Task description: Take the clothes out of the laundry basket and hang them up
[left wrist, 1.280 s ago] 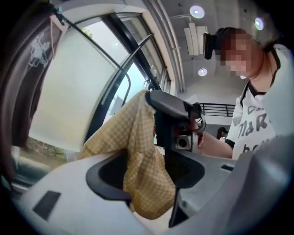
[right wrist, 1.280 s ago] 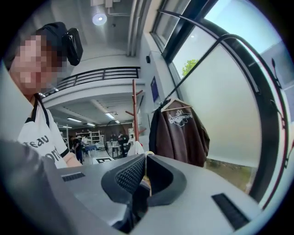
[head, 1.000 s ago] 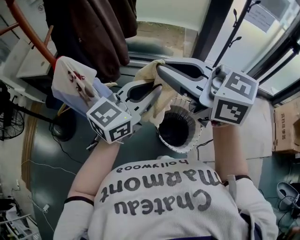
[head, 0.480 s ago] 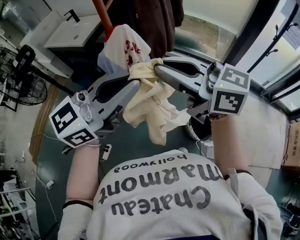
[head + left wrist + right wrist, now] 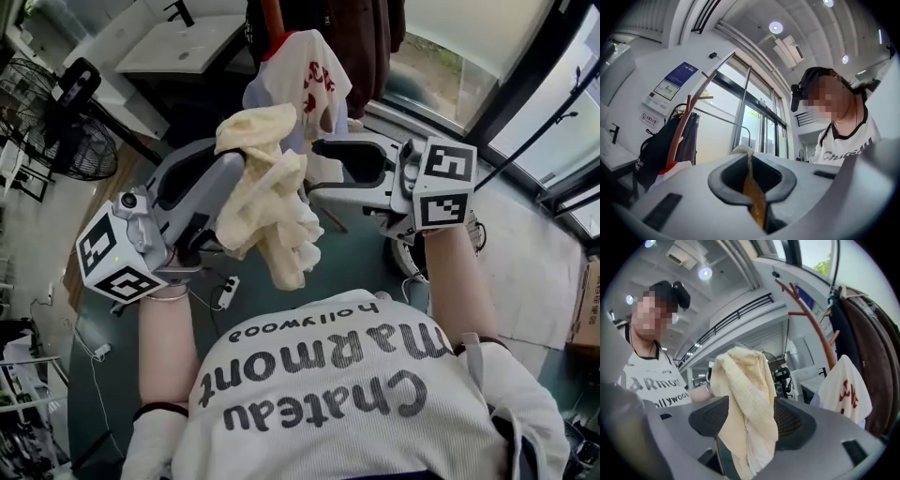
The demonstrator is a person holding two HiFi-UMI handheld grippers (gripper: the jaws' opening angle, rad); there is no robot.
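Note:
A cream waffle-knit cloth [image 5: 267, 202] hangs in a bunch from my left gripper [image 5: 223, 161], which is shut on its upper part. In the left gripper view the cloth [image 5: 754, 201] is pinched between the closed jaws of the left gripper [image 5: 749, 157]. My right gripper [image 5: 319, 171] is just right of the cloth and its jaws are opening. In the right gripper view the cloth [image 5: 743, 380] hangs loosely between the wide-apart pads of the right gripper [image 5: 750, 420]. A piece of the white laundry basket [image 5: 410, 255] shows behind my right forearm.
An orange-brown coat rack [image 5: 273, 14] stands just beyond the grippers. It holds a white garment with red print [image 5: 314, 80] and dark brown clothes [image 5: 366, 37]. A fan [image 5: 84, 141] and a white counter [image 5: 178, 47] are at the left, glass doors [image 5: 525, 112] at the right.
The right gripper's jaws have come apart off the cloth. The left gripper still holds the cloth and has lifted it closer to the rack and the white garment.

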